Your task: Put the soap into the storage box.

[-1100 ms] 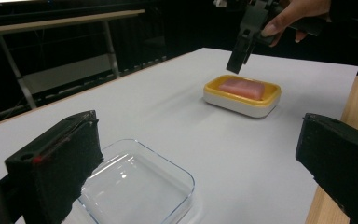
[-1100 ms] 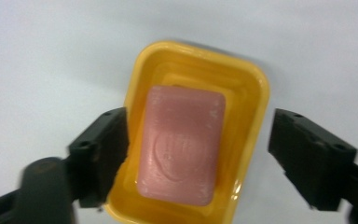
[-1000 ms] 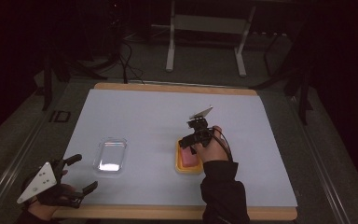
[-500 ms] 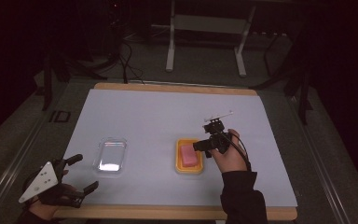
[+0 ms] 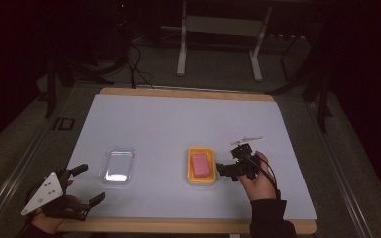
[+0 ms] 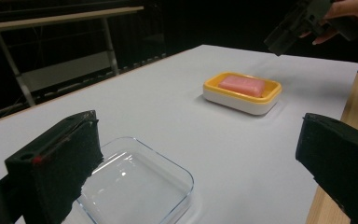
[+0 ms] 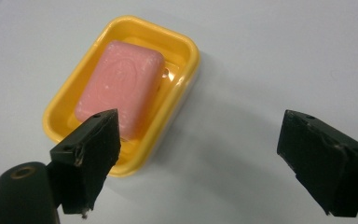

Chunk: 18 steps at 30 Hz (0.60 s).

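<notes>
A pink soap bar [image 5: 200, 164] [image 7: 119, 88] lies in a yellow dish [image 5: 201, 180] [image 7: 186, 65] near the middle of the white table cover. My right gripper [image 5: 228, 166] [image 7: 198, 121] hovers just right of the dish, tilted down toward it. Its jaws are open with nothing between them, and they have just closed a little. A clear, empty glass dish [image 5: 118, 165] [image 6: 135, 186] sits to the left. My left gripper [image 5: 92, 183] [image 6: 198, 126] rests open at the front left corner, facing the glass dish.
The left gripper view has the yellow dish [image 6: 242, 100] and the right gripper [image 6: 298, 23] farther off. The wooden table edge [image 5: 178, 225] runs along the front. Dark floor, cables and a metal stand [image 5: 218, 29] lie beyond the table.
My right gripper has moved from above the yellow dish to its right side and toward the front edge. The left gripper, soap and both dishes have stayed put.
</notes>
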Available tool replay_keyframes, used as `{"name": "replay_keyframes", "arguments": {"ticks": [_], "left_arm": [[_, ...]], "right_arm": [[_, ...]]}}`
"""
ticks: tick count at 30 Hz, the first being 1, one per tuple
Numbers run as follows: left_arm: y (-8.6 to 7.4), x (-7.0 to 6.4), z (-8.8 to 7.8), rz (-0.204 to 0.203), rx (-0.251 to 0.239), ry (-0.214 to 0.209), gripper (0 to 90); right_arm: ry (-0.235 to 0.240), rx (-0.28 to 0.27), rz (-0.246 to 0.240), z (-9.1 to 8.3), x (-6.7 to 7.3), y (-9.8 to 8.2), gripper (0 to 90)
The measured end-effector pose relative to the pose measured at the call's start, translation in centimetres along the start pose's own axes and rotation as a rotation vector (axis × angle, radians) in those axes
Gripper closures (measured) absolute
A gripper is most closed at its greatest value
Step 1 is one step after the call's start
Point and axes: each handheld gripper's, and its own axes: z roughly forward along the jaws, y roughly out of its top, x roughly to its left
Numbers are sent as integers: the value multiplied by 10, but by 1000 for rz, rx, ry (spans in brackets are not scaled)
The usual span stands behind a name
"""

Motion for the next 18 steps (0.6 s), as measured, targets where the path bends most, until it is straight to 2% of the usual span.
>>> {"name": "replay_keyframes", "arguments": {"ticks": [5,8,13,15,18], "left_arm": [[0,0,0,2,2,-4,4],[0,0,1,3,4,-5,4],[0,0,1,6,5,-8,4],[0,-1,1,6,7,-9,4],[0,-1,2,7,10,-12,4]], "right_arm": [[18,-94,-16,-7,-14,-15,133],[31,-130,-10,-11,-19,-21,133],[80,-171,-18,-13,-25,-35,136],[68,-191,-25,-13,-27,-40,136],[84,-209,-34,-15,-30,-45,137]]}}
